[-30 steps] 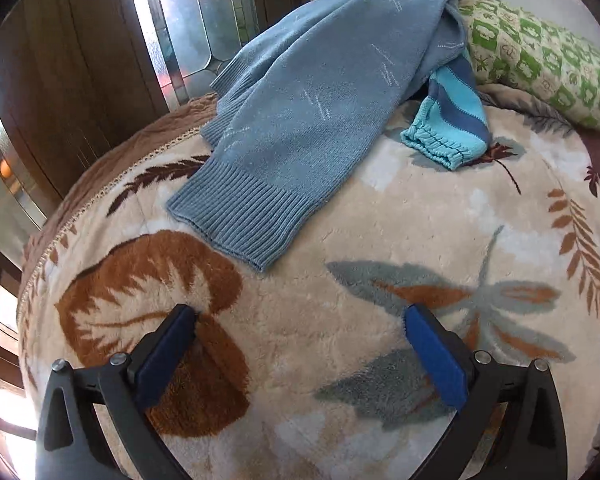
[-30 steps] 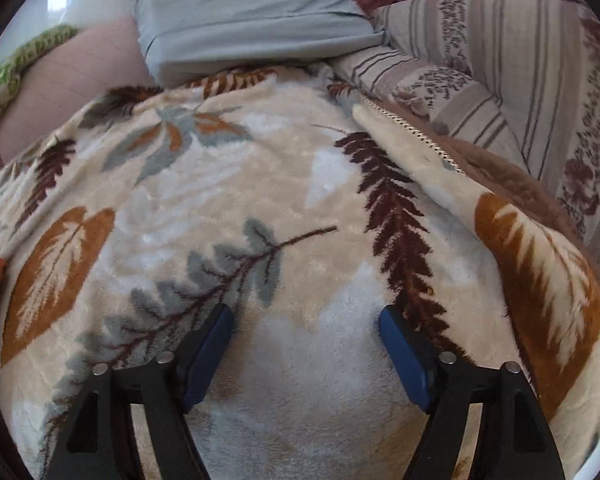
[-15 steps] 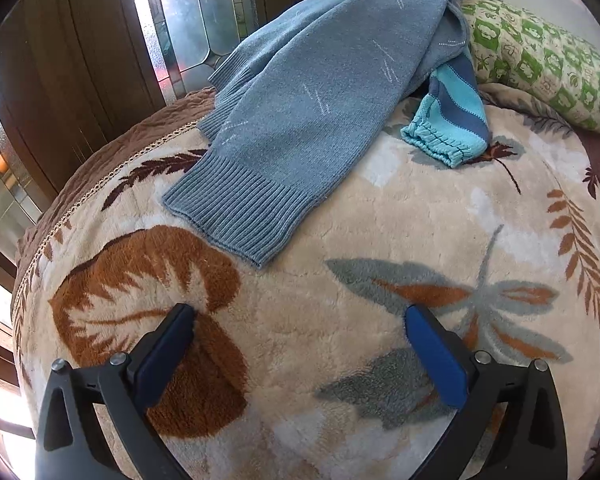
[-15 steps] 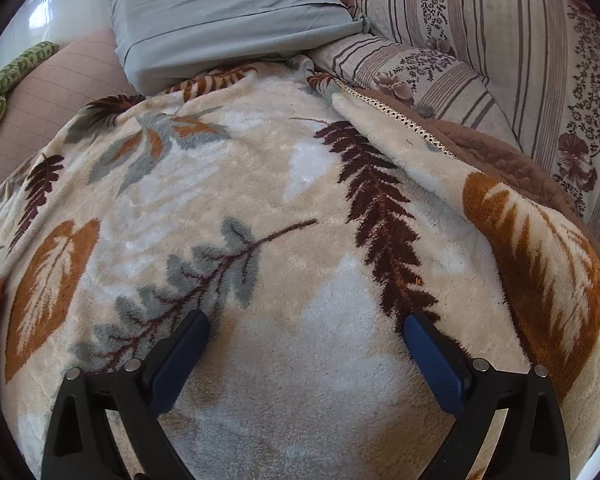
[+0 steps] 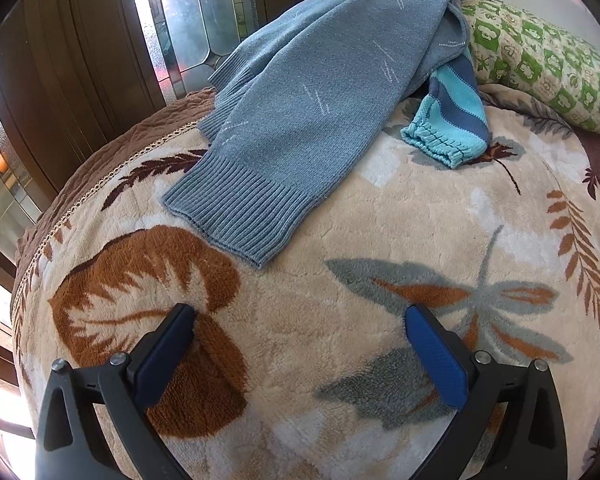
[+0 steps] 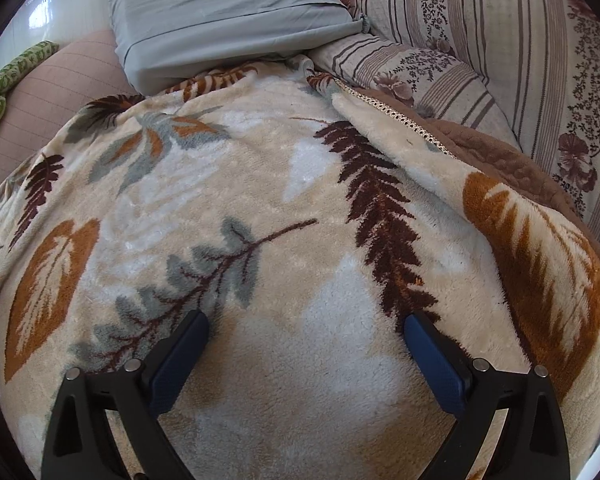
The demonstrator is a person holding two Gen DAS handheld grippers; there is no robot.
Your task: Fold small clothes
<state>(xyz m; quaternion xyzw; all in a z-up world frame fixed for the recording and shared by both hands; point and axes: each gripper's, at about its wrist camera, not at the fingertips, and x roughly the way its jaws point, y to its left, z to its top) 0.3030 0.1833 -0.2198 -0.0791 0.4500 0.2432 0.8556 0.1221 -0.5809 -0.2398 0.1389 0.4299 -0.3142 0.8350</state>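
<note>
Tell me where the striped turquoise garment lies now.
In the left wrist view, upper right: the striped garment lies on the blanket, partly under the blue sweater, beside the green pillow.

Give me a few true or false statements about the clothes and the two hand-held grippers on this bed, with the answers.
1. The left hand-held gripper is open and holds nothing. True.
2. The blue sweater is folded into a neat square. False: it lies spread out and rumpled.
3. A striped sleeve lies beside the sweater. True.
4. The right hand-held gripper is shut on the sweater. False: it is open over bare blanket, with no clothes in its view.
5. The green patterned pillow lies on top of the sweater. False: it lies beside it.
</note>
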